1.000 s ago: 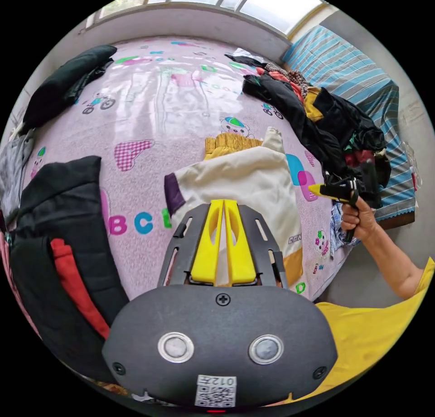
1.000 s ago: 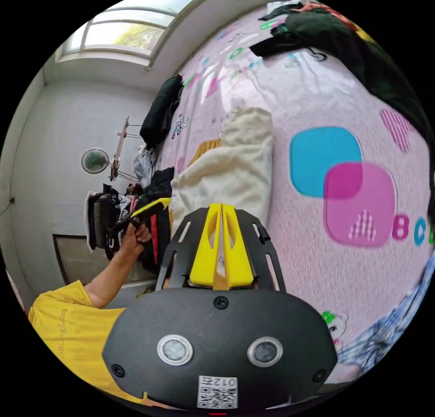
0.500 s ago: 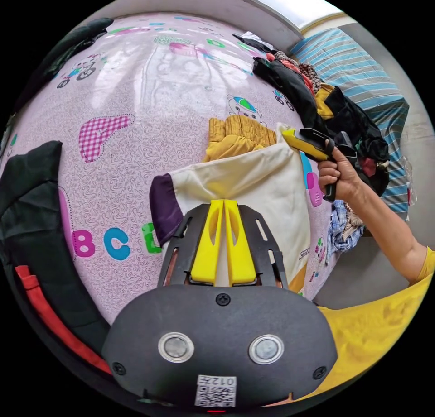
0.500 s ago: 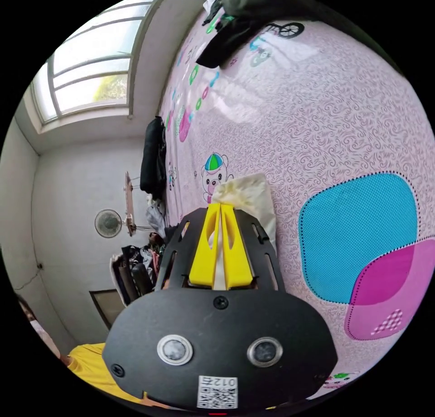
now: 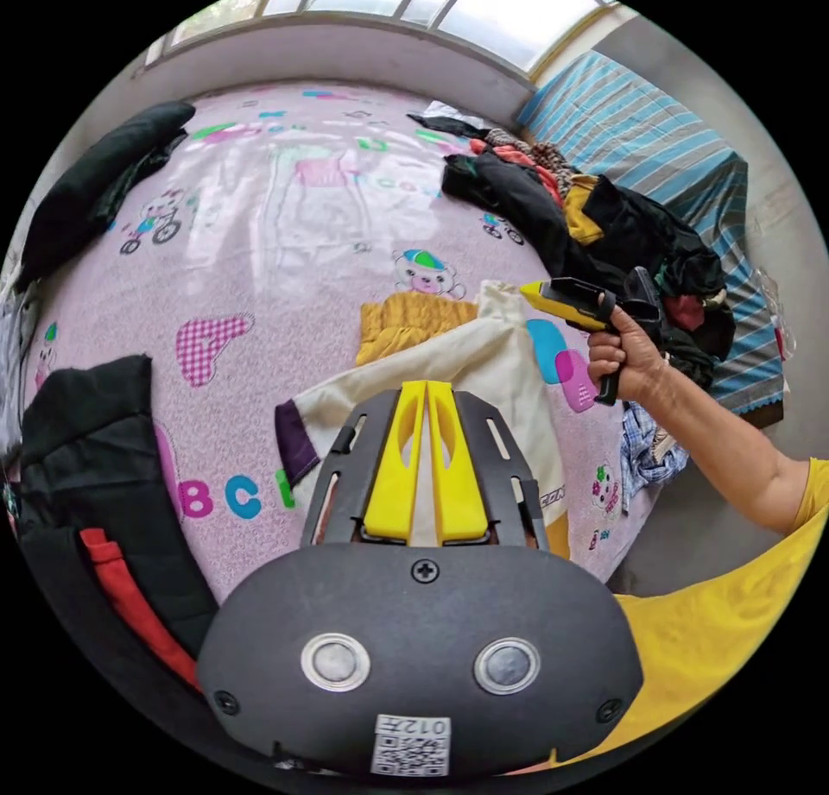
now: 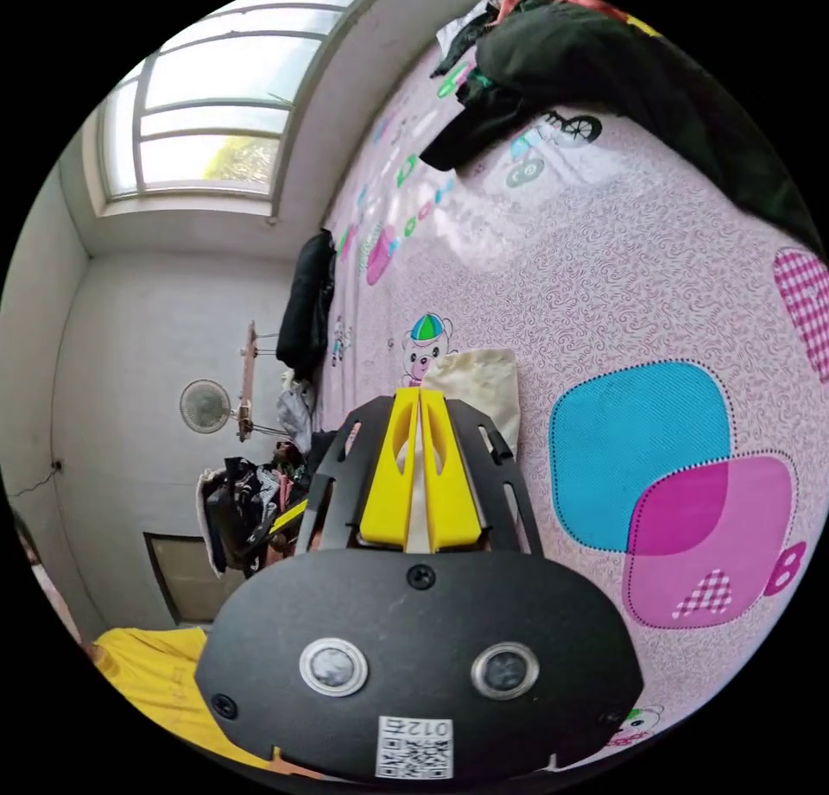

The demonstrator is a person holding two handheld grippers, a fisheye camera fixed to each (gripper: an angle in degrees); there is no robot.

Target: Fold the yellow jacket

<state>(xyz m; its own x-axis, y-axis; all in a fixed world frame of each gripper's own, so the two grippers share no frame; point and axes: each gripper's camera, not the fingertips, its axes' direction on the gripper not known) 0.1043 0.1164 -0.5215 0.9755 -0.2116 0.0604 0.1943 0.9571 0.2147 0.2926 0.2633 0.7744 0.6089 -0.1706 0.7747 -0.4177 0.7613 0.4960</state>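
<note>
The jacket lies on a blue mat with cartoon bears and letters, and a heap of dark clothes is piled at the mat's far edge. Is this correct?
Not quite: the mat is pink, not blue. The left gripper view shows this. The rest holds: the jacket lies on it, cartoon bears and letters are printed on it, and a heap of dark clothes is piled at its far edge.

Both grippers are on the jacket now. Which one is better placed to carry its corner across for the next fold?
Right, probably. The right gripper pinches the jacket at its free far corner. The left gripper grips the near edge, better as an anchor.
</note>
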